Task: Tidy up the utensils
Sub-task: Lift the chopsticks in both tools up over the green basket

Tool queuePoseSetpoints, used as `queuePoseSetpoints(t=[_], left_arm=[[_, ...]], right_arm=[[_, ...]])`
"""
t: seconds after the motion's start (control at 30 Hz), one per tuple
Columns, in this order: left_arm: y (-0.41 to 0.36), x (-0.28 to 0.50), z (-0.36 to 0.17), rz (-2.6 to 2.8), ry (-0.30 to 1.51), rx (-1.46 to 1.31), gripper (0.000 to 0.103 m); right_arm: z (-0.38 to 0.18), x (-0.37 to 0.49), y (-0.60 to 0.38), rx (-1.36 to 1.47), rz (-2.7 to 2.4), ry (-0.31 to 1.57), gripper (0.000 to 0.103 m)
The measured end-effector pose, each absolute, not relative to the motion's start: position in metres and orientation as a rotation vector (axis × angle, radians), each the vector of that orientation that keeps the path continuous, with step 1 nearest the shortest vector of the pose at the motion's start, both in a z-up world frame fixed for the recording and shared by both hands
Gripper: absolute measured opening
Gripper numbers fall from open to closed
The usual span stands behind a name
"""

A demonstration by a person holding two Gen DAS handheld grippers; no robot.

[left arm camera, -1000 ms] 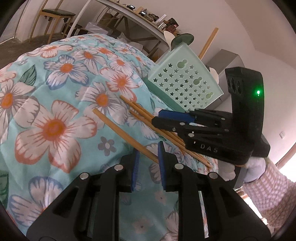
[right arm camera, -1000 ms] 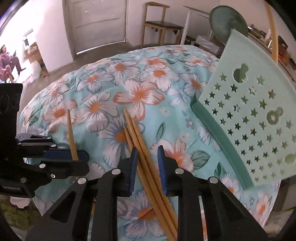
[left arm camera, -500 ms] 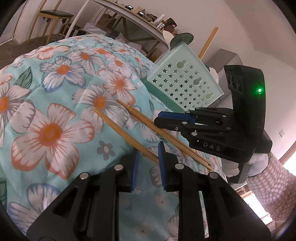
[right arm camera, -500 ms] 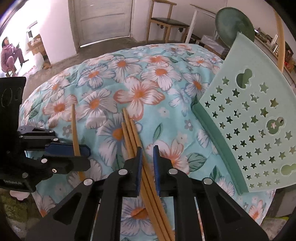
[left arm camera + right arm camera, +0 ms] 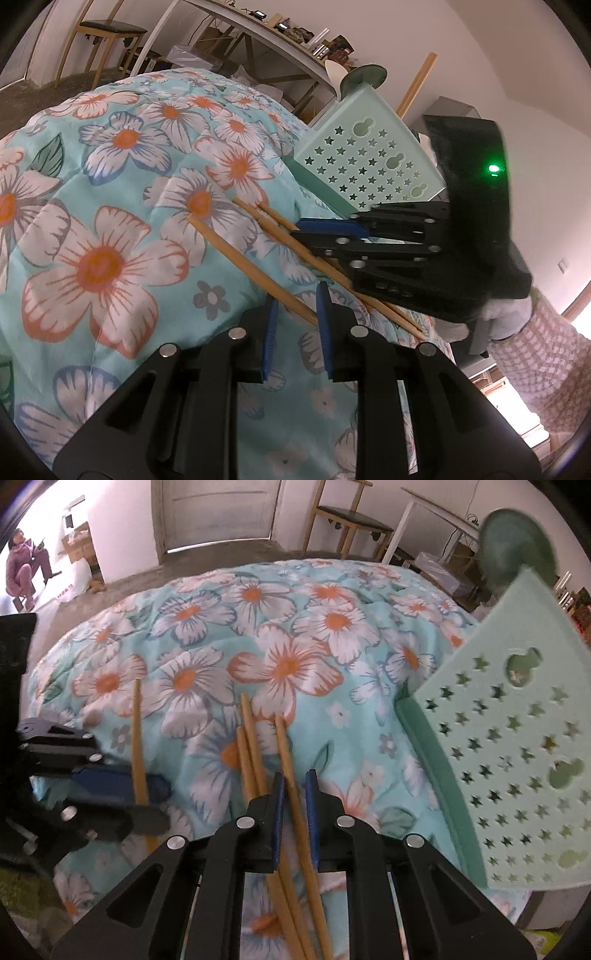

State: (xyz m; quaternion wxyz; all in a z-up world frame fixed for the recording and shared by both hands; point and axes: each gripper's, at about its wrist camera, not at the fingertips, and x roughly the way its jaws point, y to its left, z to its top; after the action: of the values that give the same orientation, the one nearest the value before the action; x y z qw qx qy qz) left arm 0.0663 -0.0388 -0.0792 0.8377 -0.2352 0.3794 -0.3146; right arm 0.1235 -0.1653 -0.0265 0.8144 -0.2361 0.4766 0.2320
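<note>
The right tongs [image 5: 293,794] are pressed in on one long wooden chopstick [image 5: 286,746], its far tip lifted clear of the two loose wooden chopsticks [image 5: 249,738] that lie just beside it on the turquoise quilt with orange-centred flowers [image 5: 325,627]. Over on the other side, the left tongs [image 5: 295,317] pinch a single wooden chopstick [image 5: 240,258] between their blue pads — it juts out up and away over the quilt, angled across the flower print. The mint-green plastic utensil rack with star-shaped holes [image 5: 517,757] stands tilted at the quilt's edge, near the right tongs, with another wooden stick [image 5: 415,86] poking up from behind it — in the left view only.
</note>
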Motion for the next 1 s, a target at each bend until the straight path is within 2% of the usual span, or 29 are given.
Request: queuePoseSetpoints(t=[0.23,0.5,0.73,1.0], left_arm=[[-0.039,0.067,-0.079,-0.664,0.803,-0.496,0.021],[-0.038,0.064,-0.07,-0.656,0.8,-0.492,0.019],[-0.031,0.055,-0.029,-0.684,0.705,-0.478,0.012],[-0.023,0.055,0.024,-0.711,0.607,-0.477,0.005]], right_arm=[[-0.01,0.127,-0.167,-0.455,0.481,0.951,0.008],[0.068,0.091,-0.223,-0.218,0.357,0.749,0.007],[0.103,0.038,-0.28,0.043,0.251,0.587,0.006],[0.117,0.007,-0.308,0.188,0.198,0.443,0.006]])
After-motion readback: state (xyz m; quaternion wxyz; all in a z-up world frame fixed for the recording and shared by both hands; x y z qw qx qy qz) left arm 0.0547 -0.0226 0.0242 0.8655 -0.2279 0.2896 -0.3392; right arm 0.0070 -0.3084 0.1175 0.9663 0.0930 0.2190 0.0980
